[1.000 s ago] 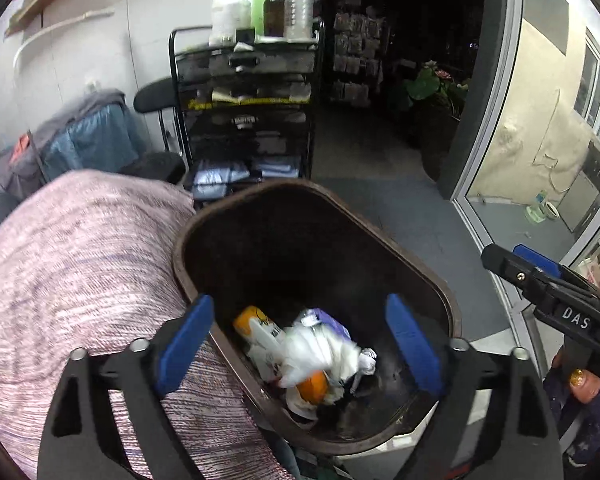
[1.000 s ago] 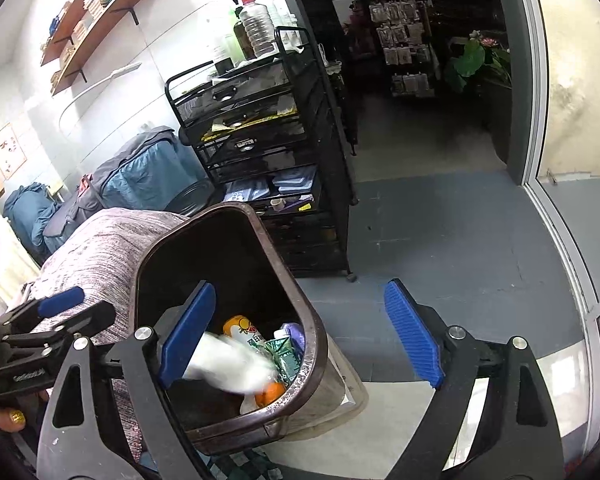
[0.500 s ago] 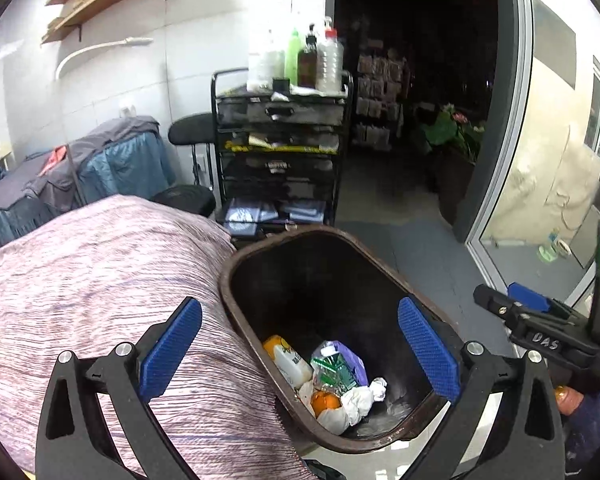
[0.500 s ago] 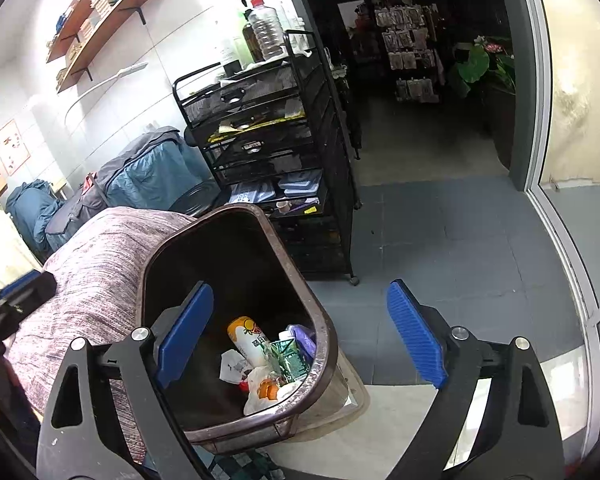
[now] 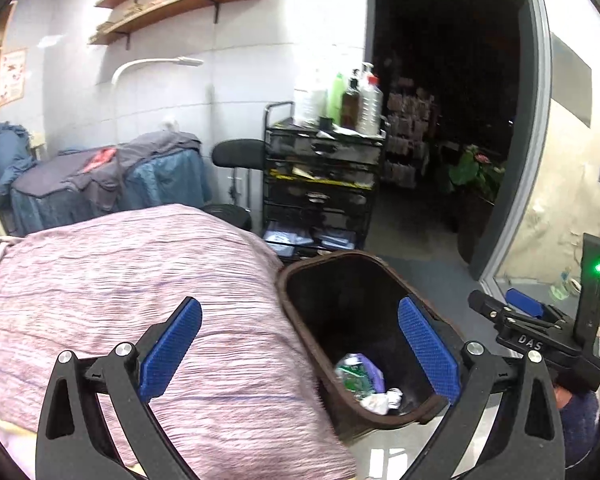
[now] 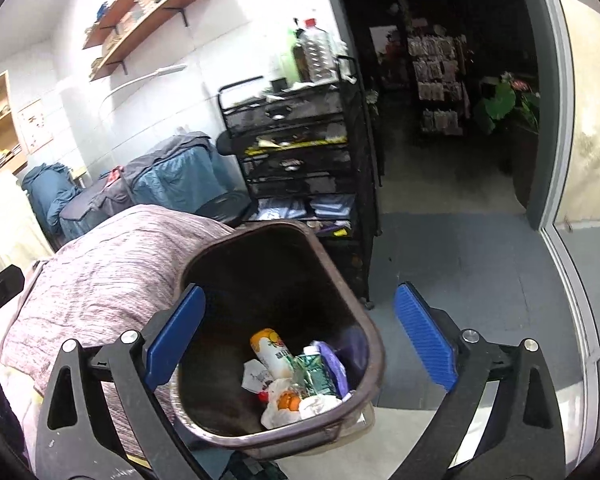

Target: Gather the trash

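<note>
A dark brown trash bin (image 5: 288, 280) stands on the floor beside a bed; it also shows in the right wrist view (image 6: 374, 344). Inside lie a yellow-white bottle (image 6: 270, 350), a green packet (image 6: 318, 376), a purple wrapper (image 6: 334, 364), crumpled white paper (image 6: 320, 404) and an orange item (image 6: 289, 401). My left gripper (image 5: 300, 352) is open and empty, above the bed edge and the bin's near side. My right gripper (image 6: 300, 354) is open and empty, above the bin. The right gripper also shows in the left wrist view (image 5: 512, 308), to the right of the bin.
A bed with a pink striped cover (image 5: 120, 280) lies left of the bin. A black wire cart (image 5: 320, 184) with bottles on top stands behind it. A black stool (image 5: 238, 152) and covered furniture (image 5: 100, 176) stand by the wall. A dark doorway (image 6: 440, 100) and a glass door (image 6: 588, 240) are on the right.
A white crumpled piece dropped into the bin a second ago and now lies among the trash. Both grippers have pulled up and back from the bin; the left has swung towards the bed.
</note>
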The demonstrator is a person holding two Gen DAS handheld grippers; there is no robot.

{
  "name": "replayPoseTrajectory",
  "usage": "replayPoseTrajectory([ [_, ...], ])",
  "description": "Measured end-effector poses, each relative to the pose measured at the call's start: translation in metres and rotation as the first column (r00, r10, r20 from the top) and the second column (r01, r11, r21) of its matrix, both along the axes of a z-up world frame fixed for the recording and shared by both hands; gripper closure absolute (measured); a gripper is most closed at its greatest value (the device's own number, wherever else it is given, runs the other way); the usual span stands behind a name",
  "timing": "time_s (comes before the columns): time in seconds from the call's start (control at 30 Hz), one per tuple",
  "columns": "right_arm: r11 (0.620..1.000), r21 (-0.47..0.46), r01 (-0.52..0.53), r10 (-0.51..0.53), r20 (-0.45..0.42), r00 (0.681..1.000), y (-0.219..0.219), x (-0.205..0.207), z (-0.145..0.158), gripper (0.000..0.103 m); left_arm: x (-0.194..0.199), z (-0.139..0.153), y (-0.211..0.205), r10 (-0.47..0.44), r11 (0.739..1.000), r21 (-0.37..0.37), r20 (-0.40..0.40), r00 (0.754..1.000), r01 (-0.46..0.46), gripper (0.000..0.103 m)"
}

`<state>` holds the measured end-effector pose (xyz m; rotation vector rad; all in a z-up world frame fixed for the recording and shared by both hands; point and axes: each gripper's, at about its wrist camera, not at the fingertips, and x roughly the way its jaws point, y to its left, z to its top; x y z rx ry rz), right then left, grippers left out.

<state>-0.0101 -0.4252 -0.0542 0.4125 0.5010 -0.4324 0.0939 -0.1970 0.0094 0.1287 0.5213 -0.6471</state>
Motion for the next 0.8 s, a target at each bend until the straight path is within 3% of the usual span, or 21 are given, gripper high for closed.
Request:
replayPoseTrajectory([
  [0.17, 0.997, -0.051, -0.054, 0.055, 0.031, 0.998, 0.03, 0.006, 0.011, 0.006, -0.009, 0.002, 0.03, 0.083, 0.997, -0.001, 0.052, 0.995, -0.083, 0.006],
  [0.5, 0.973, -0.111, -0.201, 0.211, 0.086, 0.974, 0.098, 0.019, 0.028, 0.006, -0.023, -0.002, 0.087, 0.248, 0.968, 0.015, 0.132, 0.96, -0.252, 0.006],
  [0.8, 0.948, -0.182, -0.261, 0.287, 0.136, 0.948, 0.153, 0.012, 0.037, 0.006, -0.033, -0.004, 0.133, 0.348, 0.937, -0.03, 0.099, 0.932, -0.347, 0.006],
])
